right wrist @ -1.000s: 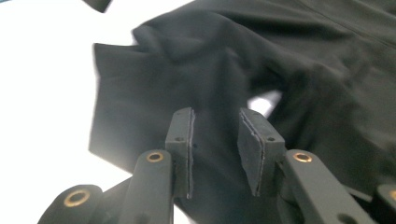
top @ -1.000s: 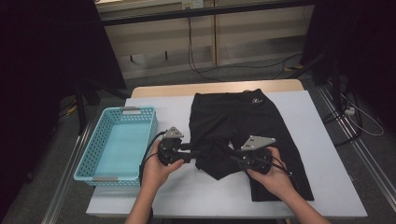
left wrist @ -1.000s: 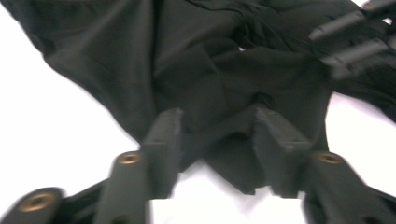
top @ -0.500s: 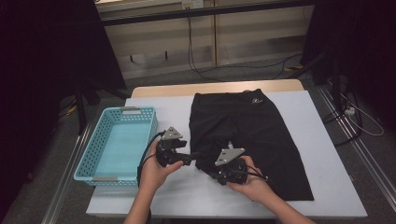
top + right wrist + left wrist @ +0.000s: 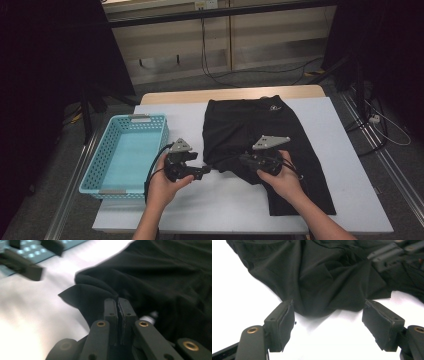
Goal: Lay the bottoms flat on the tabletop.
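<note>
- High view: a pair of black fabric shorts (image 5: pixel 270 145) lies on the white desk (image 5: pixel 215 200), waistband at the far edge, with its near left corner pulled up into a bunch. A light-blue perforated plastic basket (image 5: pixel 127 152) stands at the desk's left side, apart from the shorts. The left claw (image 5: pixel 204 171) sits just left of the bunch; the right claw (image 5: pixel 245 161) is on the bunch itself. The step in hand looks like folding the shorts.
- Left gripper view: the left claw (image 5: pixel 329 325) stands wide, its jaws having just been opening, the cloth's edge just beyond the pads (image 5: pixel 283 322) and not pressed by them.
- Right gripper view: the right claw (image 5: pixel 118 307) has just closed tight on a fold of the black cloth.
- Next, I judge, the left claw needs a fresh pinch on the hem, so both can carry the fold across evenly.
</note>
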The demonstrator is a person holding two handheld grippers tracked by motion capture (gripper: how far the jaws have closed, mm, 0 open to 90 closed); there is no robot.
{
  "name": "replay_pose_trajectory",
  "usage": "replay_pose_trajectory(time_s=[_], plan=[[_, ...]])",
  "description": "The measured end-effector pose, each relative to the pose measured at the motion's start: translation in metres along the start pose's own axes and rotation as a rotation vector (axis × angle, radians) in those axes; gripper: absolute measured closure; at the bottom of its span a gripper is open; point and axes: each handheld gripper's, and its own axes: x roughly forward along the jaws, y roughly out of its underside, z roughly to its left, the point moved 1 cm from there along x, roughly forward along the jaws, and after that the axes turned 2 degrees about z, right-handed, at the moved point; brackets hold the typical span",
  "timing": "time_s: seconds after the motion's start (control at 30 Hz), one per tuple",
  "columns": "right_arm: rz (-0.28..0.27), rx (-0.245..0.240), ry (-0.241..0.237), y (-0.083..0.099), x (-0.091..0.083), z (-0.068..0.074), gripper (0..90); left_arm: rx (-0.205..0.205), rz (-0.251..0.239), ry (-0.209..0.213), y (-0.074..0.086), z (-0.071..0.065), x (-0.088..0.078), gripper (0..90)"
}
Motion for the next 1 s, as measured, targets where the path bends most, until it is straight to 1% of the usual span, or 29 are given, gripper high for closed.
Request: replay_pose_trajectory(time_s=[0.03,0.07,0.1,0.17,0.23,0.3,0.37,0.43,0.47,0.5,0.53,0.6,0.63,0.67,0.77,0.83,0.87,0.93,0.97,1.0], plan=[[0.003,0.026,0.003,0.002,0.001,-0.005,86.9,-0.002,-0.001,0.000,0.000,-0.001,0.001,26.0],[0.010,0.037,0.017,0.004,0.001,-0.008,86.8,-0.003,-0.004,0.001,0.000,-0.001,0.002,26.0],[0.016,0.041,0.033,0.005,0.002,-0.011,86.8,-0.006,-0.008,0.003,0.000,-0.002,0.002,26.0],[0.027,0.054,0.029,0.007,0.004,-0.013,86.7,-0.012,-0.007,0.012,0.000,-0.003,0.006,26.2],[0.035,0.057,0.032,0.008,0.006,-0.014,86.6,-0.005,-0.005,0.010,0.000,-0.005,0.009,27.0],[0.036,0.056,0.030,0.008,0.006,-0.013,86.7,0.002,0.009,0.019,0.001,-0.008,0.015,28.7],[0.031,0.058,0.020,0.008,0.005,-0.011,86.8,0.013,0.024,0.018,0.002,-0.009,0.021,29.8],[0.024,0.053,0.024,0.007,0.003,-0.011,86.9,0.020,0.039,0.008,0.005,-0.009,0.027,30.6],[0.024,0.051,0.033,0.007,0.002,-0.011,87.0,0.013,0.050,-0.002,0.006,-0.008,0.030,30.7],[0.026,0.038,0.061,0.007,-0.001,-0.012,87.1,0.003,0.051,-0.011,0.007,-0.007,0.032,30.8],[0.022,0.035,0.070,0.007,-0.002,-0.012,87.0,-0.015,0.054,-0.029,0.009,-0.005,0.033,30.6],[0.010,0.054,0.058,0.007,-0.006,-0.014,87.1,-0.036,0.052,-0.056,0.010,-0.001,0.034,29.6],[0.010,0.060,0.058,0.008,-0.008,-0.015,87.1,-0.052,0.047,-0.072,0.011,0.002,0.035,29.0],[0.006,0.057,0.059,0.009,-0.010,-0.015,87.1,-0.056,0.046,-0.082,0.011,0.004,0.036,29.1],[0.006,0.062,0.055,0.011,-0.013,-0.016,87.1,-0.085,0.042,-0.081,0.012,0.007,0.040,31.5],[0.002,0.062,0.056,0.011,-0.015,-0.015,87.1,-0.075,0.054,-0.096,0.011,0.008,0.045,33.3],[0.000,0.063,0.056,0.011,-0.016,-0.015,87.1,-0.072,0.055,-0.102,0.011,0.009,0.046,35.6],[-0.006,0.061,0.052,0.011,-0.018,-0.014,87.0,-0.089,0.050,-0.097,0.009,0.011,0.051,42.0],[-0.011,0.059,0.053,0.011,-0.019,-0.014,87.1,-0.087,0.045,-0.104,0.009,0.011,0.052,42.9],[-0.013,0.061,0.051,0.011,-0.020,-0.014,87.1,-0.088,0.059,-0.100,0.008,0.012,0.055,46.5]])
